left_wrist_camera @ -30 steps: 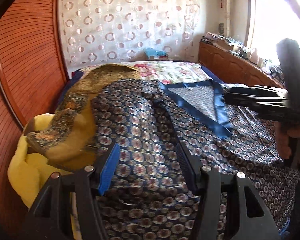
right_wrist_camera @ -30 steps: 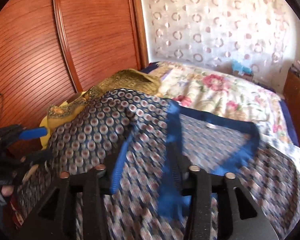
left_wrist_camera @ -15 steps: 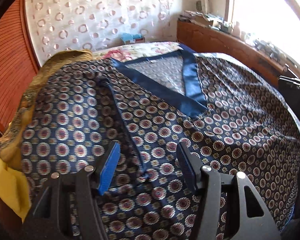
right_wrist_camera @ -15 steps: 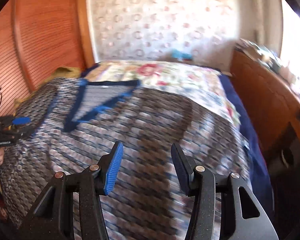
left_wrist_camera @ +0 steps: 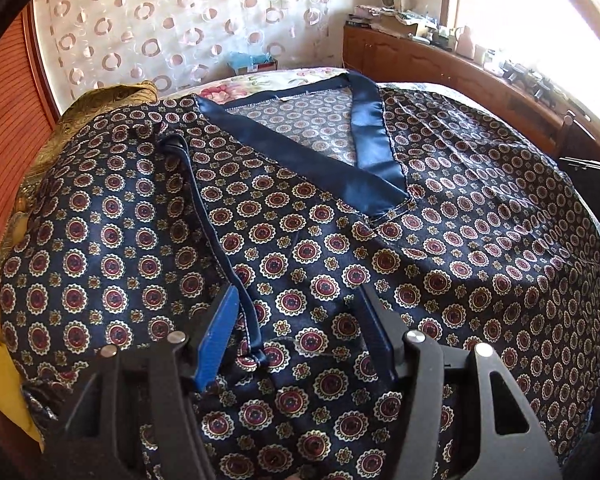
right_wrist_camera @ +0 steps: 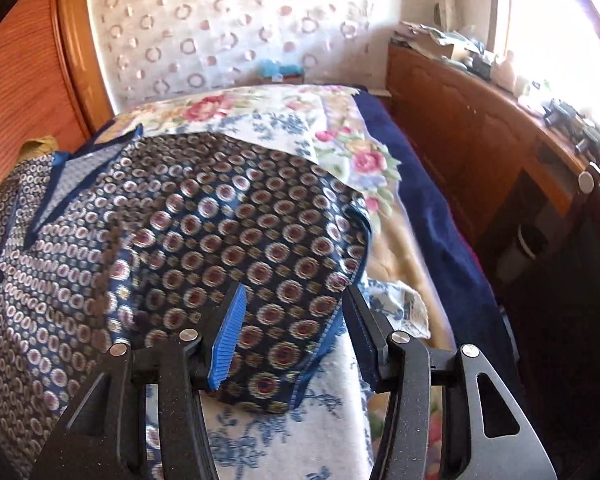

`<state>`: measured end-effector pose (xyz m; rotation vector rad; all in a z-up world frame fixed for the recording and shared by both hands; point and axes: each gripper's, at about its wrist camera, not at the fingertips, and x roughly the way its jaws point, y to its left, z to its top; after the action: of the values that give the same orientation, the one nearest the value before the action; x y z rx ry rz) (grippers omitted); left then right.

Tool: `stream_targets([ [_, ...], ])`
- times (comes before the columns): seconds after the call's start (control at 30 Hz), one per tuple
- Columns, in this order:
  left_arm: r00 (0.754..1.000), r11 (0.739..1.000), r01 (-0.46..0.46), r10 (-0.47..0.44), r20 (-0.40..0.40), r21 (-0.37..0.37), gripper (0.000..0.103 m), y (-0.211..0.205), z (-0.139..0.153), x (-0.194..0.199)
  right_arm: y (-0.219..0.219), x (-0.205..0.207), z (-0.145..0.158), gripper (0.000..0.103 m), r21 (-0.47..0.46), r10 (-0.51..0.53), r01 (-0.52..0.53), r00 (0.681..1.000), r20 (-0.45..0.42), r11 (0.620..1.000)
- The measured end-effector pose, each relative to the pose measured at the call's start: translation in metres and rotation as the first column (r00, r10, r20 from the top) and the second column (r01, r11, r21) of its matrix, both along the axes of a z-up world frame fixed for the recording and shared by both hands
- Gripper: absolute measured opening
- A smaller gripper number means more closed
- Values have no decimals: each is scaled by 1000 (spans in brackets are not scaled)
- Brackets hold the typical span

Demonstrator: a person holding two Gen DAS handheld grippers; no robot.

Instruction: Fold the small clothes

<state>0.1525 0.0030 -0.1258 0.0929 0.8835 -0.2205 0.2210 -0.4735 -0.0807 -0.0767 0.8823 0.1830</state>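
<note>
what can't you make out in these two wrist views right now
- Left wrist view: the patterned shirt's lower hem, cut off by the bottom edge behind the left hand-held gripper.
- Right wrist view: whether the right hand-held gripper touches the shirt's sleeve; motion blur.
- Both views: items on the wooden counter, too small and washed out by window glare.

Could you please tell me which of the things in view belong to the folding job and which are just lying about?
Job:
patterned shirt, spread on the bed
left tool, open over it
right tool, open at its sleeve end

Lying about:
yellow cloth
wooden counter with its clutter
curtain
</note>
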Motion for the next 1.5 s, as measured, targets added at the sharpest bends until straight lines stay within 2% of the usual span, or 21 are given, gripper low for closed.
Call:
stream_targets([
  [0.1,1000,1000,7,-7,-4,-5,65,-1,-1,1,-4,4,-5,51,-1,-10,10,1000,-17,1000],
  [0.17,1000,1000,27,-27,-11,-3,76,-6,-2,2,-7,8,-7,51,10,-12,12,999,-33,1000],
  [0.27,999,999,40,-40,-18,1,84,-10,-4,3,-10,11,-13,51,27,-13,14,998,-62,1000],
  [0.5,999,1000,30,-29,-29,10,95,-12,-5,6,-21,15,-17,50,105,3,6,996,-89,995],
  [0.57,999,1000,5,-5,-40,2,100,-10,-7,8,-20,15,-16,44,104,16,-8,996,-83,995],
  [0.67,999,1000,-4,4,-43,3,101,-9,-7,6,-13,11,-12,31,23,13,-12,999,-52,1000],
  [0.7,999,1000,-7,7,-43,3,101,-8,-7,6,-12,10,-11,24,-2,12,-12,999,-41,1000],
  [0.8,999,1000,-13,13,-43,3,101,-8,-7,4,-14,9,-7,4,-12,21,-21,1000,-17,1000],
  [0.9,999,1000,-29,29,-27,6,101,-5,-4,-3,-14,7,-2,1,1,42,-42,999,-1,999],
  [0.97,995,996,-86,86,42,8,101,-1,7,-13,-10,5,4,1,17,63,-63,998,12,998],
  [1.17,988,997,-51,59,142,-54,101,-8,44,-44,22,-2,33,0,43,145,-149,986,84,988],
  [1.37,975,998,-30,43,216,-61,101,-18,74,-62,81,-10,72,0,53,273,-285,948,164,957],
  [1.5,979,997,-31,44,201,-68,101,-17,73,-66,131,-15,90,0,65,368,-386,910,193,920],
])
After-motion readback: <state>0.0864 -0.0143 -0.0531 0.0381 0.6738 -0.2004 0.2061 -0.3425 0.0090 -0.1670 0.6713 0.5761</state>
